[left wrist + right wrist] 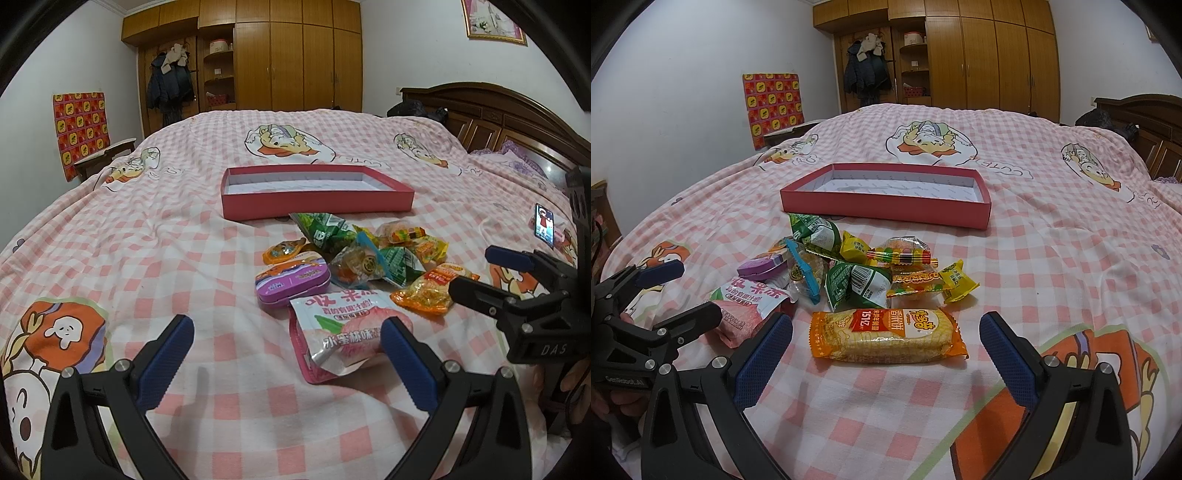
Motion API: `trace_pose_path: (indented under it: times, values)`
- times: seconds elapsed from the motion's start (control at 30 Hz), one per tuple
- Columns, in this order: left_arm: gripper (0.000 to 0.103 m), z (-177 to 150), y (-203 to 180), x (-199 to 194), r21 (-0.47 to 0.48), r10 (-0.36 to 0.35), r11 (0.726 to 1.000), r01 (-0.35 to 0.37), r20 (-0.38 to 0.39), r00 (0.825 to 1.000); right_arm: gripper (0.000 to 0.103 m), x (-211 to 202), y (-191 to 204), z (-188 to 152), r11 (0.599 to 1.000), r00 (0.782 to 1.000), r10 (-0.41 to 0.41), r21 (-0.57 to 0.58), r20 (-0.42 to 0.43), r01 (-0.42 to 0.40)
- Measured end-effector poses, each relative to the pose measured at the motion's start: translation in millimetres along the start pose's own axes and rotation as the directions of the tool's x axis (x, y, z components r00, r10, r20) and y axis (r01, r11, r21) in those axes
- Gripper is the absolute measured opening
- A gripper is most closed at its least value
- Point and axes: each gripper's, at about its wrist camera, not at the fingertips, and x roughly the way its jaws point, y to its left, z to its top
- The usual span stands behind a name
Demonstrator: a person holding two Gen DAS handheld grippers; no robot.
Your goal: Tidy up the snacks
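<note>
**Snacks heaped on the bed, box waiting beyond**

Snacks lie in a loose pile on the pink-and-white checked bedspread, none yet in the box, so by my reading the sorting is only at its first pick.

Nearest, the right gripper hovers with fingers spread wide, empty, and the orange-and-yellow plastic pack of rice crackers sits squarely between its blue pads. The left gripper is likewise wide and holds nothing; a pink-and-white foil peach-jelly pouch lies just beside its right finger.

A little farther is the purple oval tin, then a jumble of green triangular packets, small yellow candy wrappers and clear gummy bags, touching and overlapping.

Beyond the pile, just apart from it, stands the shallow red cardboard box with a white lining, open and seemingly empty.

The likely next move: lower the right gripper, close across the cracker pack's short width, gently since the crackers look brittle, and carry it over the pile into the box.
</note>
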Motion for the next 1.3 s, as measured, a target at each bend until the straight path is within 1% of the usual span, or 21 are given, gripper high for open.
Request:
trace_pose_path:
  times: [0.1, 0.23, 0.33, 0.37, 0.5, 0.53, 0.63, 0.73, 0.83, 0.87, 0.9, 1.0, 1.03, 1.07, 1.1, 1.13, 1.17, 1.2, 1.23, 1.3]
  values:
    - [0.103, 0, 0, 0, 0.0, -0.001, 1.0, 0.001, 0.0, 1.0, 0.103, 0, 0, 0, 1.0, 1.0, 0.0, 0.0, 0.0, 0.0]
    - [0.103, -1, -5, -2, 0.012, -0.026, 1.0, 0.026, 0.004, 1.0, 0.103, 0, -1, 1, 1.0, 1.0, 0.001, 0.002, 0.0, -0.001]
    - [0.103, -1, -13, -6, 0.046, -0.001, 0.999, 0.0, 0.025, 1.0, 0.103, 0, -1, 0, 1.0, 1.0, 0.002, 0.009, 0.001, -0.002]
    - [0.103, 0, -16, -5, 0.057, 0.0, 0.998, -0.001, 0.02, 1.0, 0.103, -1, 0, -1, 1.0, 1.0, 0.004, 0.012, 0.004, -0.004]
    - [0.103, 5, -27, 4, 0.1, -0.067, 0.992, 0.072, -0.046, 0.997, 0.103, -4, -6, -4, 0.999, 1.0, 0.015, 0.049, 0.015, -0.016]
    - [0.103, 6, -29, 5, 0.102, -0.067, 0.992, 0.072, -0.054, 0.996, 0.103, -5, -8, -4, 0.998, 1.0, 0.019, 0.062, 0.016, -0.02]
    - [0.103, 11, -37, 8, 0.121, -0.015, 0.992, 0.024, -0.076, 0.997, 0.103, -5, -15, -5, 0.994, 0.999, 0.031, 0.103, 0.01, -0.032]
    - [0.103, 14, -42, 19, 0.132, 0.012, 0.991, 0.003, -0.119, 0.993, 0.103, -1, -21, -4, 0.99, 0.999, 0.045, 0.131, -0.012, -0.043]
    - [0.103, 12, -43, 33, 0.133, 0.033, 0.991, -0.011, -0.165, 0.986, 0.103, 10, -20, -5, 0.991, 0.996, 0.053, 0.13, -0.066, -0.044]
    - [0.101, 11, -43, 37, 0.132, 0.031, 0.991, -0.008, -0.178, 0.983, 0.103, 13, -21, -5, 0.991, 0.996, 0.053, 0.128, -0.077, -0.043]
    - [0.096, 9, -41, 39, 0.124, 0.016, 0.992, 0.008, -0.191, 0.981, 0.103, 14, -20, -5, 0.992, 0.995, 0.05, 0.123, -0.088, -0.039]
    - [0.092, 7, -34, 41, 0.091, -0.031, 0.995, 0.051, -0.204, 0.978, 0.103, 13, -18, -4, 0.993, 0.994, 0.043, 0.112, -0.097, -0.032]
    - [0.087, 7, -32, 39, 0.081, -0.043, 0.995, 0.06, -0.201, 0.979, 0.103, 9, -18, -3, 0.993, 0.995, 0.057, 0.11, -0.084, -0.048]
    - [0.084, 8, -30, 38, 0.072, -0.052, 0.995, 0.067, -0.198, 0.979, 0.103, 3, -20, -1, 0.99, 0.994, 0.092, 0.11, -0.067, -0.084]
    - [0.077, 8, -28, 37, 0.063, -0.058, 0.995, 0.071, -0.198, 0.979, 0.103, -3, -22, 1, 0.986, 0.99, 0.128, 0.11, -0.049, -0.122]
    - [0.075, 8, -28, 36, 0.058, -0.059, 0.996, 0.072, -0.202, 0.978, 0.103, -11, -24, 4, 0.981, 0.985, 0.169, 0.099, -0.026, -0.166]
    - [0.073, 7, -26, 36, 0.053, -0.055, 0.996, 0.068, -0.209, 0.976, 0.103, -14, -23, 7, 0.98, 0.982, 0.187, 0.078, -0.023, -0.184]
    - [0.071, 6, -26, 36, 0.05, -0.054, 0.997, 0.066, -0.218, 0.975, 0.103, -16, -21, 11, 0.979, 0.978, 0.203, 0.028, -0.035, -0.203]
    - [0.071, 6, -25, 35, 0.045, -0.051, 0.997, 0.063, -0.229, 0.972, 0.103, -15, -18, 13, 0.979, 0.978, 0.203, -0.018, -0.056, -0.204]
    - [0.071, 6, -23, 29, 0.036, -0.054, 0.997, 0.064, -0.232, 0.971, 0.103, -9, -7, 16, 0.969, 0.979, 0.165, -0.166, -0.122, -0.184]
